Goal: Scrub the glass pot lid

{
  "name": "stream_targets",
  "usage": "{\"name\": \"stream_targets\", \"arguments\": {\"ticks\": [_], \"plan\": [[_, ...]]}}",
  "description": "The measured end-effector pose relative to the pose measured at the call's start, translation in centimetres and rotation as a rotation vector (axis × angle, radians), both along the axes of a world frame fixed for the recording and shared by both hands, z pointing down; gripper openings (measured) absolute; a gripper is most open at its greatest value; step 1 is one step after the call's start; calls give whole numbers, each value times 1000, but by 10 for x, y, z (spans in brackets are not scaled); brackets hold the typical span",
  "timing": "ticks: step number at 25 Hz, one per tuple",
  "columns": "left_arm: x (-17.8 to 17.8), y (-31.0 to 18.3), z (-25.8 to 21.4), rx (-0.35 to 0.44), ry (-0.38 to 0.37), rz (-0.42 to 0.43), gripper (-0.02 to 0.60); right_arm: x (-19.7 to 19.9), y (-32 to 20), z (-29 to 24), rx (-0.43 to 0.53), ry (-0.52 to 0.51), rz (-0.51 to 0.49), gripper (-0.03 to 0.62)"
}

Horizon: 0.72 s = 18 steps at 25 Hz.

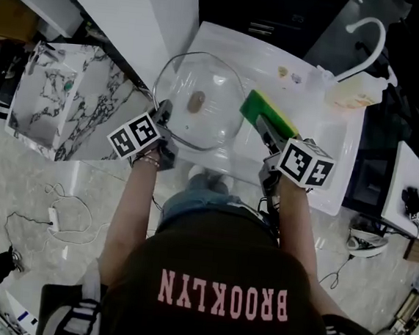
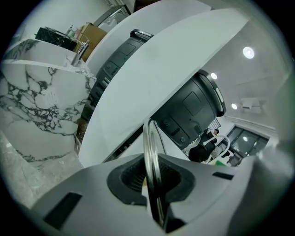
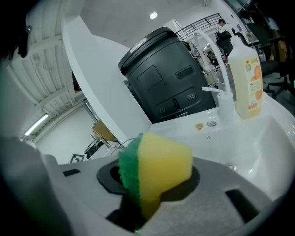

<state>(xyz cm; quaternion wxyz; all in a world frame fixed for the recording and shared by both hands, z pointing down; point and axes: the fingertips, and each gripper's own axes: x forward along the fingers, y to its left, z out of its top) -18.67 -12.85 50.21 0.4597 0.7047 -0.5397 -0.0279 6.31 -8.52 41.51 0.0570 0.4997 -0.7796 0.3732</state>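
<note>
A round glass pot lid (image 1: 199, 101) with a brown knob is held over the white sink (image 1: 318, 188). My left gripper (image 1: 162, 118) is shut on its near-left rim; that metal rim (image 2: 151, 161) stands edge-on between the jaws in the left gripper view. My right gripper (image 1: 266, 134) is shut on a yellow and green sponge (image 1: 267, 115), whose end lies at the lid's right edge. The sponge (image 3: 154, 166) fills the jaws in the right gripper view, green side to the left.
A white curved faucet (image 1: 369, 40) and a soap bottle (image 1: 353, 92) stand at the sink's far right. A marble-patterned counter (image 1: 61, 97) lies to the left. A dark round appliance (image 3: 163, 78) stands behind the sink. Cables lie on the floor (image 1: 50, 218).
</note>
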Motion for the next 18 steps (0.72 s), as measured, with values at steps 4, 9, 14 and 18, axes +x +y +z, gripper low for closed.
{"name": "stream_targets", "arguments": {"ticks": [4,9,14,18], "plan": [[0,0,1,-5,-1,14,14,-9,4,-7,1,3,-62,126],[1,-1,-1,2,-8,27,14,-29,8,-12,4,33,-185,124],[2,0,0,3,-42,57,14,-66,17,-1,-34,23,-336,124],[2,-1,0,12,-71,76,14,-95,25,13,-97,13,-467,124]]}}
